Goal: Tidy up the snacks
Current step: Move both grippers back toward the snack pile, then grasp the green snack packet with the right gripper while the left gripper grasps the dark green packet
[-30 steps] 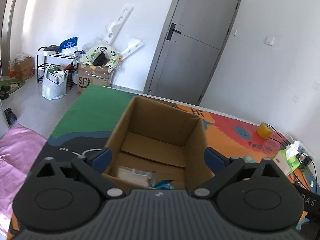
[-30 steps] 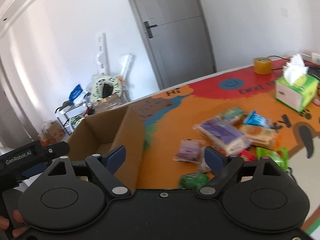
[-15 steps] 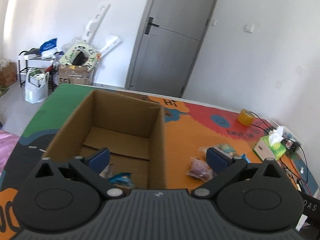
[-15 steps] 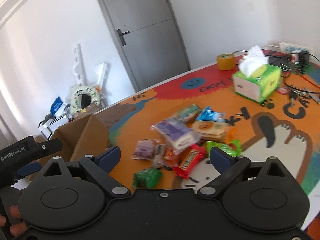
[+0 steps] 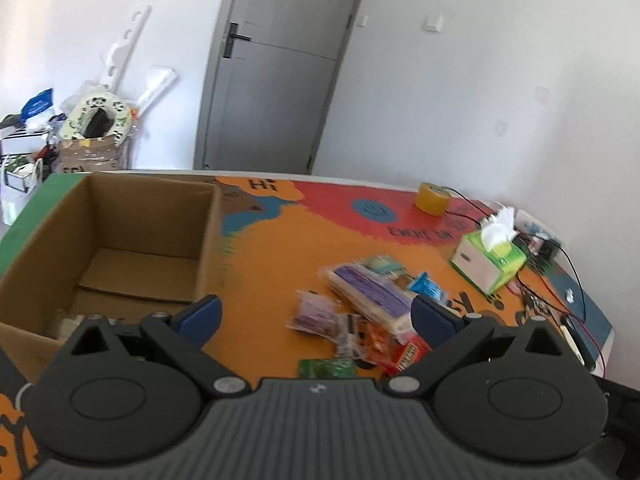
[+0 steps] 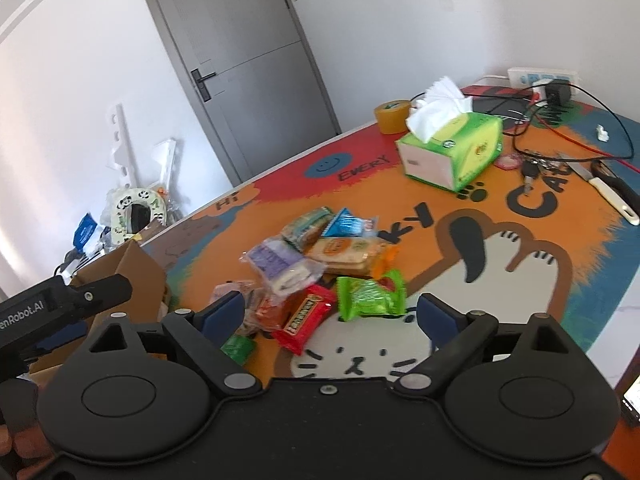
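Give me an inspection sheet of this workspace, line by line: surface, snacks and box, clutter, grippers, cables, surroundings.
Surface: colourful cartoon mat covers the table.
Job's things: snack pile lies loose on the mat, including a red bar and a green packet; open cardboard box stands left of it, contents mostly hidden.
Clutter: tissue box, tape roll, keys, white-handled tool.
Grippers: left gripper and right gripper both open, holding nothing.
Cables: black and red wires run to a power strip.
Surroundings: grey door, shut; floor clutter by the wall.
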